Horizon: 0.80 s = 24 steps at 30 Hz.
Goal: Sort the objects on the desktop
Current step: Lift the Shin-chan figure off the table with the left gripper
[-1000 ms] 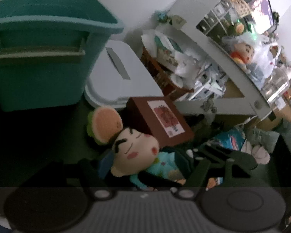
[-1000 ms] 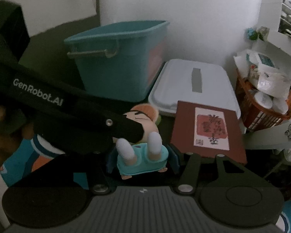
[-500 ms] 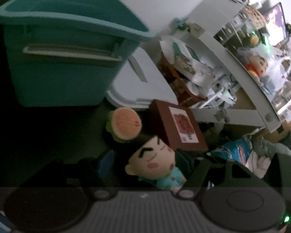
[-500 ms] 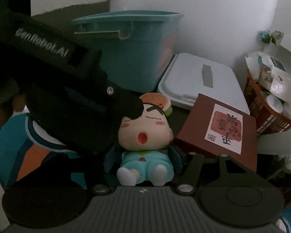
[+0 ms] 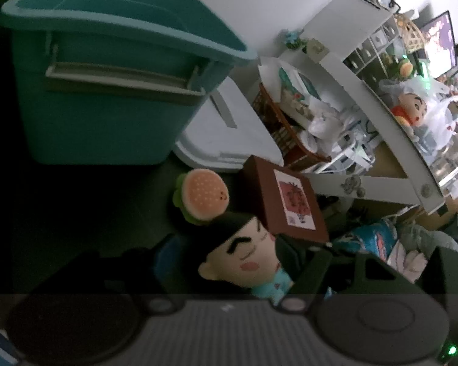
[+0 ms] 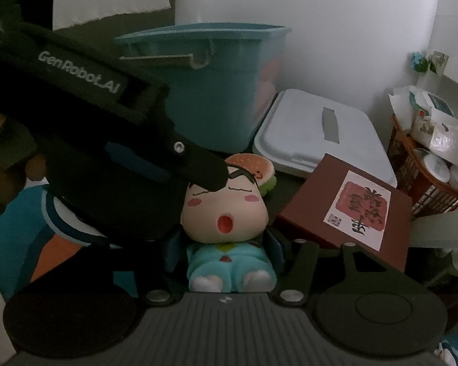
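one teal bin behind doll

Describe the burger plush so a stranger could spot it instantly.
Find the big teal bin by the wall. On the dark surface in front of it, behind the doll, lies the burger plush: the only round thing there, with an orange bun and green frill.
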Available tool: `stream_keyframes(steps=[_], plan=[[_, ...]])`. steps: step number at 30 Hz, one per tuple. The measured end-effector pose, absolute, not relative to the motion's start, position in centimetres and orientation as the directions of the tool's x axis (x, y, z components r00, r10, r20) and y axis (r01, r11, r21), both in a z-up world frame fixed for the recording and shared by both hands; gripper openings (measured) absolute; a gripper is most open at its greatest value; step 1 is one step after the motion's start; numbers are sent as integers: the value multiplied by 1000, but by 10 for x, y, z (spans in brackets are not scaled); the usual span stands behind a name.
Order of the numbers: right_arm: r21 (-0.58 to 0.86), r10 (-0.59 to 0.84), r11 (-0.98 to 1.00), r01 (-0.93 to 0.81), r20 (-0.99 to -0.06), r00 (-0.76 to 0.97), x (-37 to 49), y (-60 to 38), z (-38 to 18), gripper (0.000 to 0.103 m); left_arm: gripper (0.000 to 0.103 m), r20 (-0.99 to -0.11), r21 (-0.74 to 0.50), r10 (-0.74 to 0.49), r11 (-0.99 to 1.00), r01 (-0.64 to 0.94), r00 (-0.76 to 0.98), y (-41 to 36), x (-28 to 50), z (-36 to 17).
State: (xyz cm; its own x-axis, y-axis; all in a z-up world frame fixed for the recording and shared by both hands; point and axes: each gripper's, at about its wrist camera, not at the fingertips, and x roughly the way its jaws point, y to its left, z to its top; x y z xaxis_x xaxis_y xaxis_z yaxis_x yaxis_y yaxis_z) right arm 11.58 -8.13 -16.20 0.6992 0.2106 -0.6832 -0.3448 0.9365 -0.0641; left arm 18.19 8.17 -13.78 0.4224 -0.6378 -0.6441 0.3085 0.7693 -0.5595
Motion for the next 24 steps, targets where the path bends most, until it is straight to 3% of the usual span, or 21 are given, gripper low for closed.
stream_keyframes(steps=[17,24], plan=[[114,341,931,-346,-609,716,114,-93,-142,59,73,-568,-605,-695,716,349,441,84,181,-129],[190,389,919,-347,-588,709,117,-100,-138,59,65,-531,-631,-714,693,350,456,88,182,-126]])
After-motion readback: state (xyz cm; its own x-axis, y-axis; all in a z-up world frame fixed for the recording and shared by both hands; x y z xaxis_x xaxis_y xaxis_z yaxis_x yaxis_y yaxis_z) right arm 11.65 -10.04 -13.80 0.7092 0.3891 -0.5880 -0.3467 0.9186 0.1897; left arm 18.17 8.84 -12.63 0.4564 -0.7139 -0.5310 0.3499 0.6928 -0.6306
